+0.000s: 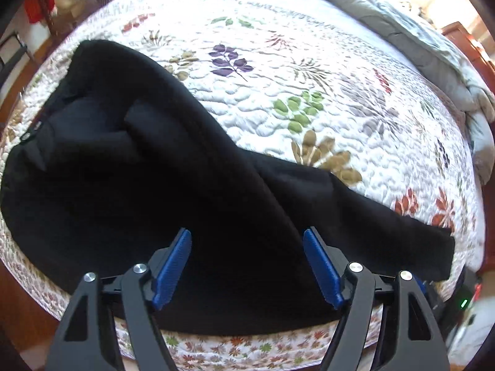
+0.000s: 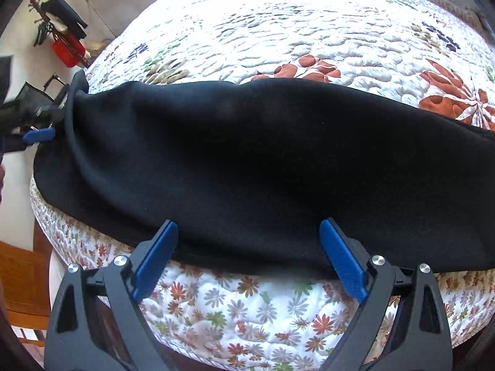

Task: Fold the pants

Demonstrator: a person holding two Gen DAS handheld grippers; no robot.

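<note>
One pair of black pants [image 1: 161, 167] lies under both tongs on the floral quilt [image 1: 309, 71]. The left gripper [image 1: 247, 266] and right gripper [image 2: 249, 258] both stand apart and empty. A rumpled duvet [image 1: 433, 40], perhaps, lies far ahead of the left one.

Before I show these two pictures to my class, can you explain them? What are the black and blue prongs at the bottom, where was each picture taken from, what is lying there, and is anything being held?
A person holds a two-finger tool in each hand, with a camera on each looking along its fingers. One picture is from the left gripper, the other from the right gripper. The blue fingers are the grasping pads. Black pants lie on a flowered quilt on a bed. Both grippers are open above the cloth, holding nothing.
</note>
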